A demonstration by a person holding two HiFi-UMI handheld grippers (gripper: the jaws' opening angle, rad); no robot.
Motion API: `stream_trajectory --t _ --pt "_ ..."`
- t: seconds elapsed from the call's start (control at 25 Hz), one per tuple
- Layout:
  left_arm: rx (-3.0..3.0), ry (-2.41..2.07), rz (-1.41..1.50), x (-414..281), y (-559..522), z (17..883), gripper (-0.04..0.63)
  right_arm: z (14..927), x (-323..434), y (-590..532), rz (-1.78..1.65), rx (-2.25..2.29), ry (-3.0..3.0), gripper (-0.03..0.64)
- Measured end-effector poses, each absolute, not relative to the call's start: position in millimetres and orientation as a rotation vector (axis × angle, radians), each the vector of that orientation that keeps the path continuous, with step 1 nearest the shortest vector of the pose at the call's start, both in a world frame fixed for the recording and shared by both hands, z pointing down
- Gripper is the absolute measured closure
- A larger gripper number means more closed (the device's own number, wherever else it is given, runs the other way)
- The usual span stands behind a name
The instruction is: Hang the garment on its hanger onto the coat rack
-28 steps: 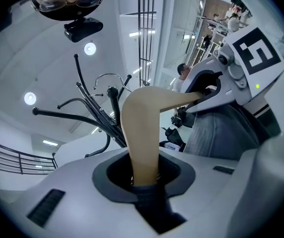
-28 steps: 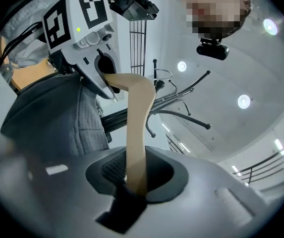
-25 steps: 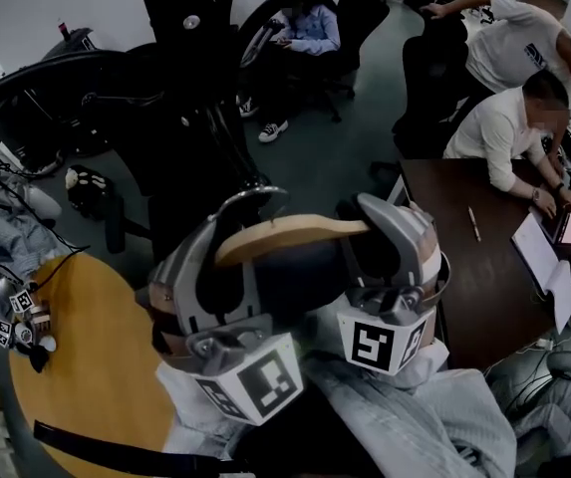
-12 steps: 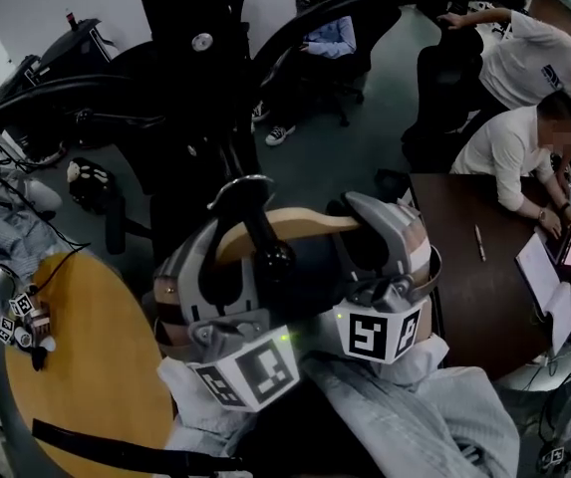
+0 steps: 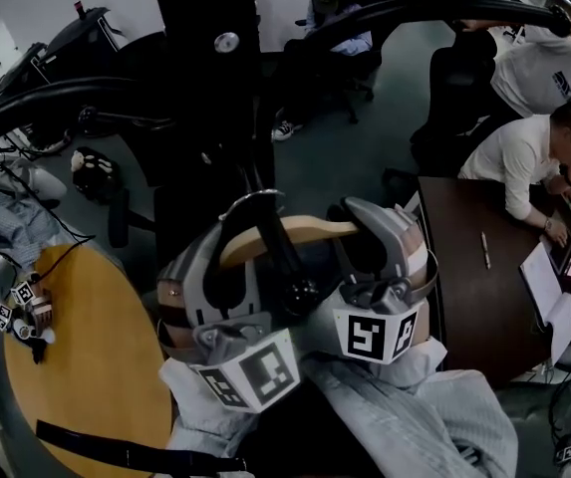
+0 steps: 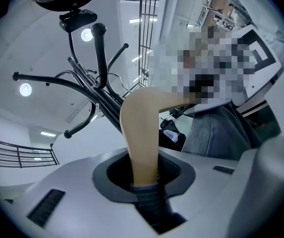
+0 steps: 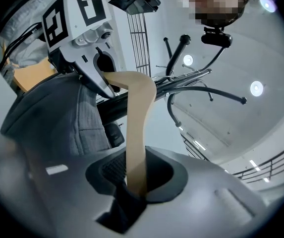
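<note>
Both grippers hold a pale wooden hanger [image 5: 287, 233] just below my head, with a grey garment [image 5: 405, 416] draped on it. My left gripper [image 5: 213, 257] is shut on the hanger's left arm [image 6: 139, 133]. My right gripper [image 5: 387, 247] grips the right arm [image 7: 137, 123], its jaws closing slightly on the wood. The hanger's metal hook [image 5: 252, 199] stands close to the black coat rack [image 5: 205, 78]. One of the rack's knob-ended pegs [image 5: 300, 292] crosses in front of the hanger between the grippers. Seen from below, the rack's curved arms [image 6: 99, 78] spread overhead.
A round wooden table [image 5: 96, 366] lies at the lower left, with small marker-tagged things [image 5: 21, 312] at its edge. A dark desk [image 5: 474, 277] stands to the right with people seated at it. Black office chairs [image 5: 459, 88] and another seated person [image 5: 335, 18] are beyond the rack.
The hanger and both grippers have come closer to the rack. A knob-ended peg that was not over the hanger a second ago now crosses it between the grippers.
</note>
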State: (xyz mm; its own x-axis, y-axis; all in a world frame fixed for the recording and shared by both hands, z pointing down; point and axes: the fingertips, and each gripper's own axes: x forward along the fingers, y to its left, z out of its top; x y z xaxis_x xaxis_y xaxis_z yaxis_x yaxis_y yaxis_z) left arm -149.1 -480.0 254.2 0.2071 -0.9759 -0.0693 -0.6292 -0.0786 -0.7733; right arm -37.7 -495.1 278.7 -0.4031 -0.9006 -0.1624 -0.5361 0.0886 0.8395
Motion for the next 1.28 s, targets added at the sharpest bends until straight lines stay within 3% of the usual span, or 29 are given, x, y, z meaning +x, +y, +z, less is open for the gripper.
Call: stream_trajectory --t 0.4,0.72,1.28 --pt "-1.771 1.458 -0.595 -140 -444 262 0.508 291 -35 -460 -1.222 1.357 -2.04 0.535" --pt "-1.81 1.409 -0.575 -157 -436 252 0.428 283 -65 -444 -1.184 1.193 -2.19 0.471" --pt "-1.879 1.439 -0.421 -123 -384 249 0.426 261 -35 -392 -1.094 1.366 -2.376 0.468"
